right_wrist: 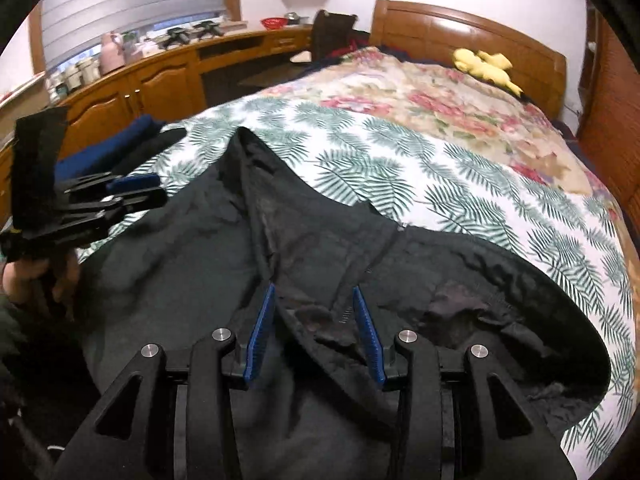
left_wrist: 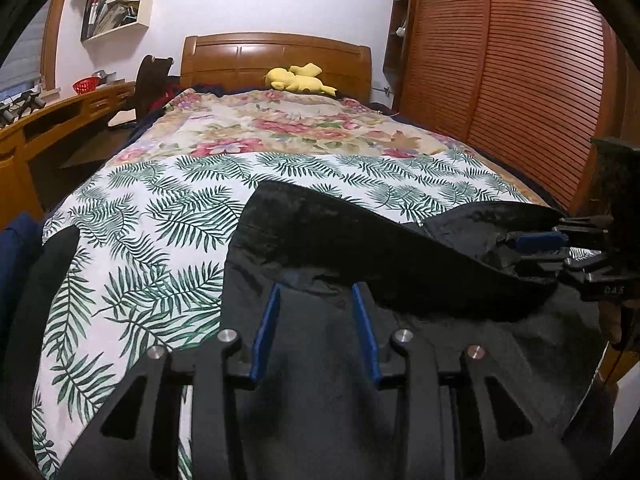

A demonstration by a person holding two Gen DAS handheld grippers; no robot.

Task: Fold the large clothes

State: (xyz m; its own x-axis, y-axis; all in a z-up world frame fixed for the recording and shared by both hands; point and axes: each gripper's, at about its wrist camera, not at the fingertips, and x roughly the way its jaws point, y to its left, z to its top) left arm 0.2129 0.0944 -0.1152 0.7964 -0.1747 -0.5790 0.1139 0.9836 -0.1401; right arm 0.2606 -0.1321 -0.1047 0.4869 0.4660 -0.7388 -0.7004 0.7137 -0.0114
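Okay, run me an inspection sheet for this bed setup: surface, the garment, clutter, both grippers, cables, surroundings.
Surface: bed with a leaf-print sheet over a floral cover.
Job's things: black jacket spread on the near end, hood lying to the right.
Clutter: yellow plush toy by the headboard; folded blue and black clothes at the bed's left edge.
Grippers: left gripper open just above the jacket; right gripper open, jacket folds between its fingers, not pinched.
Cables: nothing seen.
Surroundings: wooden headboard, desk with a red basket, wall shelves, slatted wardrobe doors.
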